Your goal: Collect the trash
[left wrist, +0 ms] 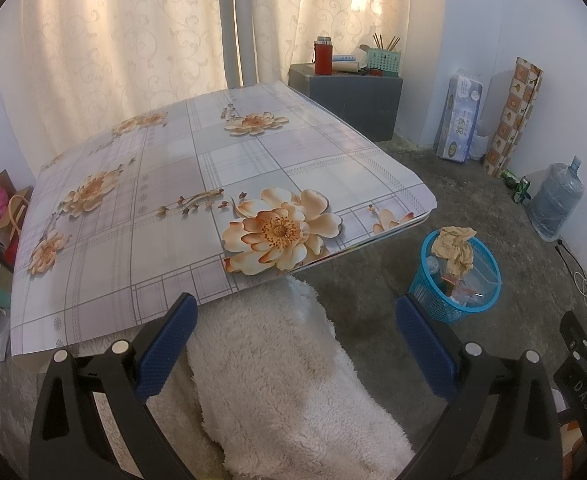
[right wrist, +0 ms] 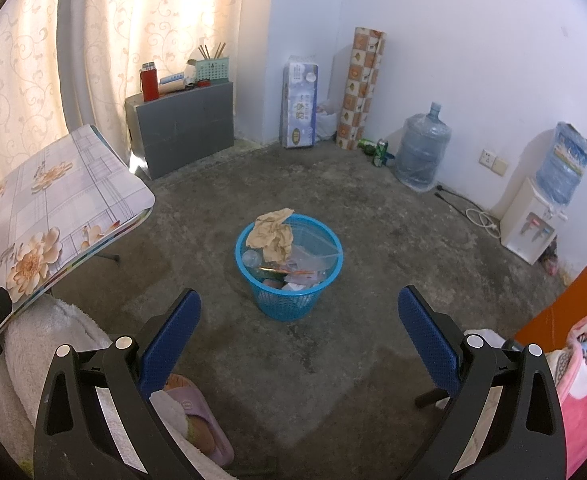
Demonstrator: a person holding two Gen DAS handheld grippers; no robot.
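While my left gripper (left wrist: 293,316) sees mostly table (left wrist: 173,184), my right gripper (right wrist: 299,312) shows the basket (right wrist: 293,300); both spread, empty.

counted, by kind.
one blue basket (right wrist: 289,280), holding one crumpled brown paper (right wrist: 274,234) and several smaller scraps too mixed to count; one table with flower cloth (left wrist: 197,184); two big water bottles (right wrist: 423,146) (right wrist: 567,164), one of them on one white dispenser (right wrist: 527,224); one red flask (right wrist: 149,84); one grey box (right wrist: 185,124); one patterned roll (right wrist: 359,88); one tissue pack (right wrist: 299,102); two grippers (left wrist: 293,324) (right wrist: 299,324), both wide apart.
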